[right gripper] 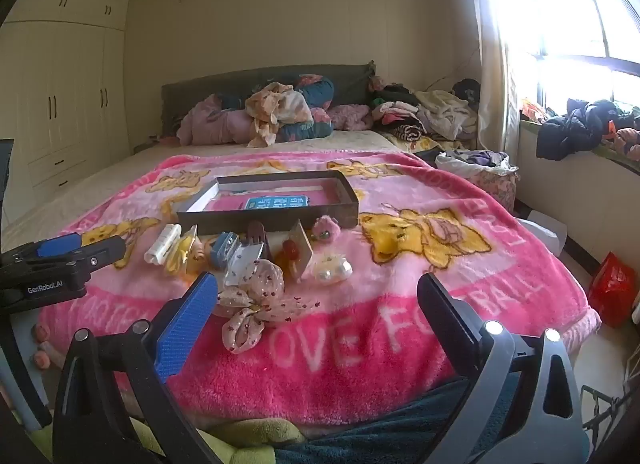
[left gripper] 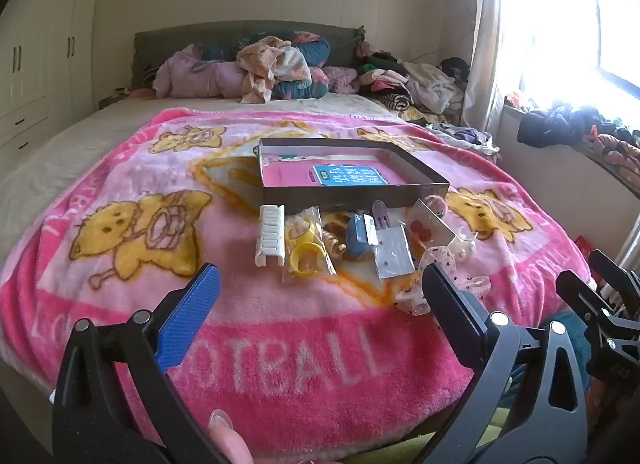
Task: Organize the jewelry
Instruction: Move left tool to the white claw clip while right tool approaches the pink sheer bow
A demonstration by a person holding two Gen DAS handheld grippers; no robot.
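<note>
A shallow dark box (left gripper: 352,194) (right gripper: 272,220) with a pink and teal card inside lies on the pink blanket. In front of it lies a row of hair and jewelry items: a white comb clip (left gripper: 271,238) (right gripper: 162,243), a bag with yellow rings (left gripper: 306,252), a blue clip (left gripper: 357,238), a red cherry card (left gripper: 420,230) (right gripper: 298,250), a pearl piece (right gripper: 332,269) and a dotted fabric bow (right gripper: 252,300) (left gripper: 452,272). My left gripper (left gripper: 320,284) is open and empty above the blanket, short of the row. My right gripper (right gripper: 318,292) is open and empty, just short of the bow.
The pink cartoon blanket (left gripper: 280,348) covers the foot of a bed. Piled clothes and pillows (left gripper: 276,64) lie at the headboard. A wardrobe (right gripper: 64,96) stands left. A window sill with clothes (right gripper: 584,128) is right, and a red bag (right gripper: 612,288) sits on the floor.
</note>
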